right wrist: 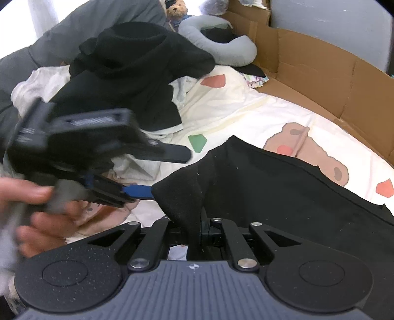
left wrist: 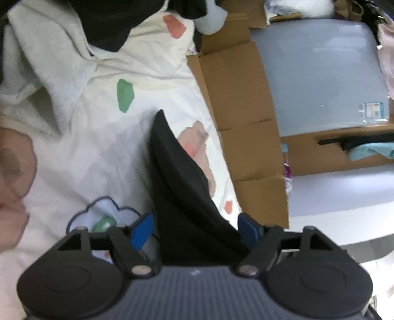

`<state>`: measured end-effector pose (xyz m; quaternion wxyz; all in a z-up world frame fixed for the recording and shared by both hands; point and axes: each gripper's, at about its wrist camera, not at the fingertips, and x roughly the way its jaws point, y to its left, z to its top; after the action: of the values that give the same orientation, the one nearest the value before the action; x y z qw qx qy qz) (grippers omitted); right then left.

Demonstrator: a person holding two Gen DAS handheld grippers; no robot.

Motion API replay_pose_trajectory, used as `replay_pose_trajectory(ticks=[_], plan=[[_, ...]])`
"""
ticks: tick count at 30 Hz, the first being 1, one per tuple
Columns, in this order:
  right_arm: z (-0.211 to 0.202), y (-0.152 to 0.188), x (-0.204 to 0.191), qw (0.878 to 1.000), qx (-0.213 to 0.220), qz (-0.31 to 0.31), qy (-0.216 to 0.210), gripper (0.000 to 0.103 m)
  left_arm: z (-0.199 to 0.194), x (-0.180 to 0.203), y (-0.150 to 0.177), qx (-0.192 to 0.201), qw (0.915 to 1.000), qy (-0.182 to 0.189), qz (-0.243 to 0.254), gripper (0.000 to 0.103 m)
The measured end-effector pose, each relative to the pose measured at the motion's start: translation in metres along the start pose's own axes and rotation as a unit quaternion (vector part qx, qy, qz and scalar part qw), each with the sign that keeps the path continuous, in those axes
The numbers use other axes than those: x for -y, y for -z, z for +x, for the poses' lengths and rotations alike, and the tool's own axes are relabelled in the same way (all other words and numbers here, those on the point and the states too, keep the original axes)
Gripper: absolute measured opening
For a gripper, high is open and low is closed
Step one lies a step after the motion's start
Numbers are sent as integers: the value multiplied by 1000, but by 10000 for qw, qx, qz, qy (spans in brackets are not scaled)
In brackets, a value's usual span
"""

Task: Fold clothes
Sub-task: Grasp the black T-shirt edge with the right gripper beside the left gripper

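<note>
**Fig. Both wrist views, fold in hand.** My right tongs [right wrist: 204,229] are closed on a bunched edge of the black garment [right wrist: 270,187]. The rest of it trails over the patterned sheet [right wrist: 246,105] twd the right. My left tongs [left wrist: 195,229] stand wide apart w/ the same cloth running up between the two blue tips, not pinched. In the right view they sit just beside the garment's near corner, my hand [right wrist: 37,206] on the handle.

*Doing it well (judgement):*
- Left tongs should close on an edge, not mid-panel, so both grips share one hem and the cloth hangs flat.
- Keep it taut between the two grips, else the fold line wanders.
- Lay down over bare sheet; smooth before letting go.
- The fabric looks soft and thick and prob. sags, so grip deep.

*Around / in the way:*
- Heap of a black hoodie [right wrist: 138,73] on a white garment [right wrist: 41,83] lies at the far end of the sheet. It is close enough to snag a wide swing.
- Cardboard [right wrist: 320,73] walls the right side and limits spread there.
- Grey neck pillow [right wrist: 221,46] and teddy [right wrist: 176,9] are well apart behind.
</note>
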<state>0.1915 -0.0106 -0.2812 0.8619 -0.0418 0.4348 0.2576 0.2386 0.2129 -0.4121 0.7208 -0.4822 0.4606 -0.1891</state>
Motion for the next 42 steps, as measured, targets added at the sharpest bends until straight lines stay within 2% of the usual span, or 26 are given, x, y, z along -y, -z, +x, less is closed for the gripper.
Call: replay_pose_trajectory(ticks=[5, 12, 20, 23, 26, 27, 28, 36, 42], plan=[[-3, 2, 2, 10000, 30, 46, -17, 3, 35, -8, -13, 13, 9999, 53, -92, 77], [-4, 0, 7, 9996, 89, 263, 6, 3, 65, -10, -27, 174, 9996, -81, -213, 77], [-7, -1, 10, 9997, 69, 218, -31, 3, 96, -23, -43, -76, 9990, -315, -322, 74], [-8, -2, 11, 9999, 51, 140, -32, 3, 107, -29, -50, -277, 9980, -353, -445, 59], [-10, -4, 13, 10000, 33, 63, -32, 3, 117, -29, -55, -517, 9970, -334, -467, 32], [-11, -4, 13, 10000, 8, 24, -62, 3, 119, -28, -56, -546, 9968, -365, -445, 18], [-12, -4, 14, 9999, -33, -17, -94, 3, 120, -27, -57, -551, 9968, -384, -440, 7], [-26, -1, 26, 9993, -233, -198, -192, 2, 122, -3, -57, -536, 9977, -317, -250, 6], [-39, 0, 39, 9989, -317, -257, -247, 2, 123, 29, -53, -450, 9982, -363, 162, 5]])
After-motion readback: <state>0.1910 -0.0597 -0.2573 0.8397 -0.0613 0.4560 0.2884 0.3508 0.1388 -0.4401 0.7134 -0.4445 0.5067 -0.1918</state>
